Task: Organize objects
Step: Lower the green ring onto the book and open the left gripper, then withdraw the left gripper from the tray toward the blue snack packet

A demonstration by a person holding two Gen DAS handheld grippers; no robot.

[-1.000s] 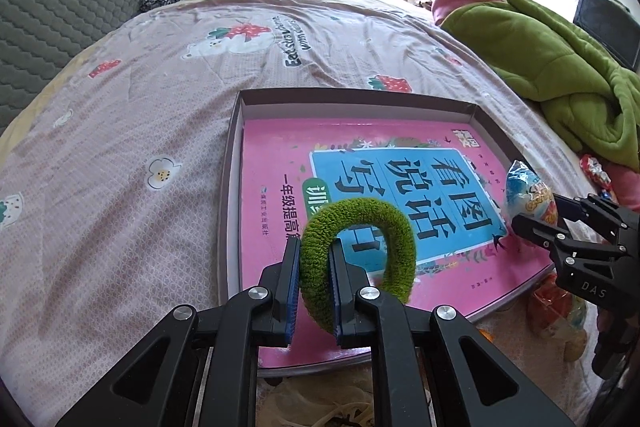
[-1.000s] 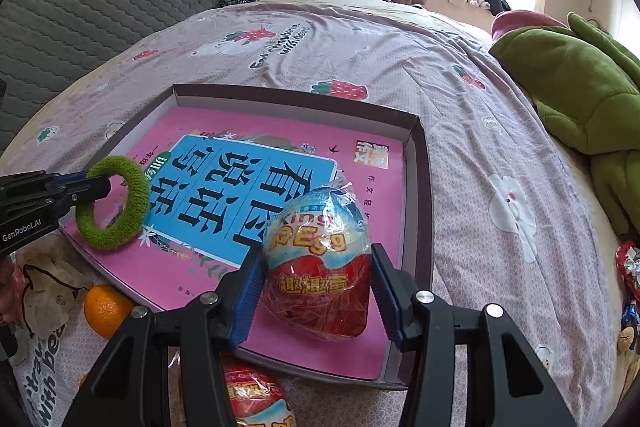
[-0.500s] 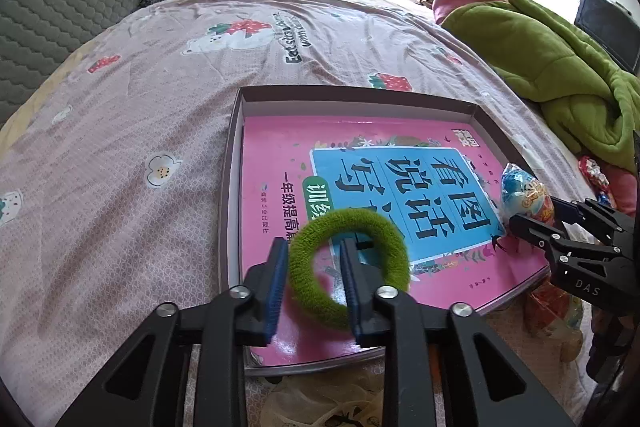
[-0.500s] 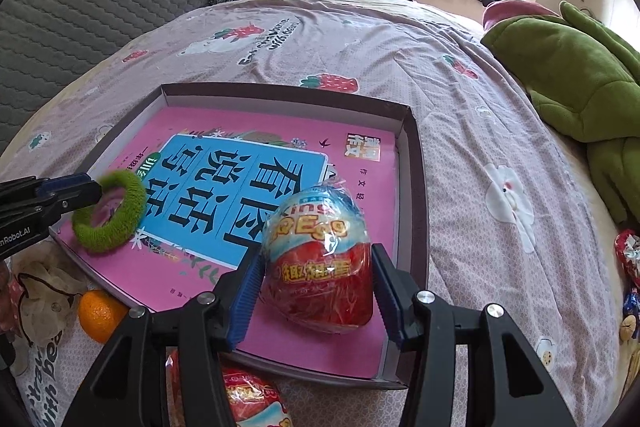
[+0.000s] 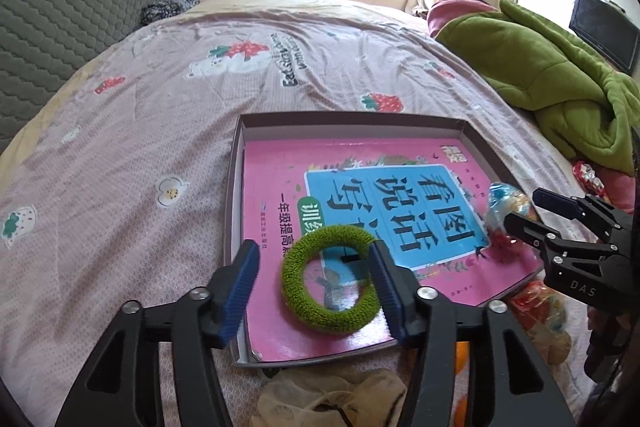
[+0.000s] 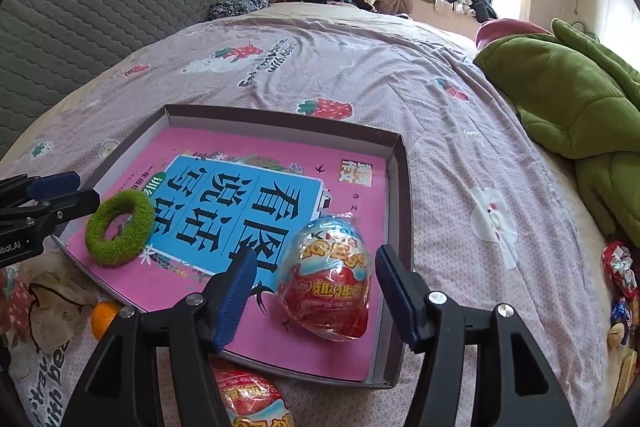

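Fuzzy green ring (image 5: 330, 294) lies flat on pink book (image 5: 280, 195) inside shallow box (image 5: 234, 187); left gripper (image 5: 314, 291) jaws just opened, spread, ring loose between them. Foil-wrapped egg (image 6: 326, 277) lies in box; right gripper (image 6: 314, 293) jaws just widened, clear of it. Book title Chinese; "DAS" on right gripper

Green ring (image 5: 330, 285): fuzzy, matt, towel-like pile. Egg-shaped sweet (image 6: 326, 277): glossy, crinkled clear plastic film. Pink book (image 6: 256, 195): smooth printed paper cover, slight sheen. Shallow box (image 6: 400, 195): matt cardboard. Bedsheet (image 5: 140, 131): soft printed cloth, lightly creased. Green blanket (image 5: 552, 79): plush fleece. Gripper fingers (image 6: 236, 291): matt black plastic, ribbed blue pads
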